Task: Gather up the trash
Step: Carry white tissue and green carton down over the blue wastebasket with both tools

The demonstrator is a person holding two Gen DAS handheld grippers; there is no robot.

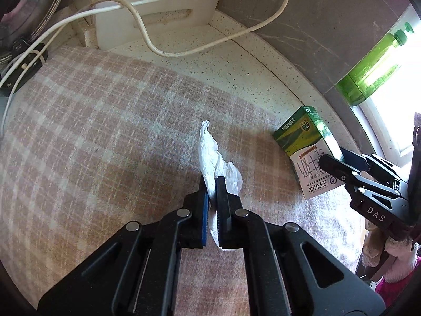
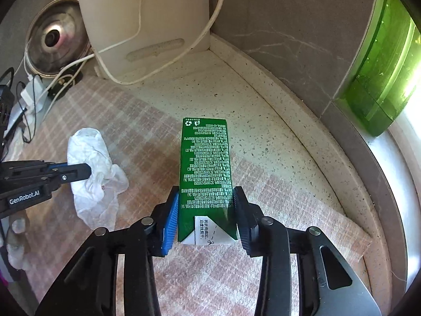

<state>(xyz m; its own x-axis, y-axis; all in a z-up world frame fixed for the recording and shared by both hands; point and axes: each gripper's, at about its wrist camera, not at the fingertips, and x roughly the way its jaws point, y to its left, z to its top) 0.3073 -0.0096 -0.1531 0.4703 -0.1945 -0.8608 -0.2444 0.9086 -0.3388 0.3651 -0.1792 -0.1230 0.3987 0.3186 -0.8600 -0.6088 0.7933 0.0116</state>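
The left gripper (image 1: 212,184) is clenched on the crumpled tissue (image 1: 210,155); only the right wrist view shows the right gripper (image 2: 206,200) grasping the green carton (image 2: 205,168) between its pads. Beyond both jaws, checked cloth (image 1: 105,131) gives way to bare counter (image 2: 263,121) bounded by the wall corner.

You see a crumpled white tissue (image 1: 210,155) pinched upright; a green carton (image 2: 205,173) stands clamped beside it.

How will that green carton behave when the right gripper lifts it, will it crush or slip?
The carton looks like thin paperboard with a folded end flap, so it would probably dent under a hard squeeze. It lies flat on the cloth, so it should not roll. The right gripper has ridged pads on both long sides, so slipping seems unlikely; weight cannot be told.
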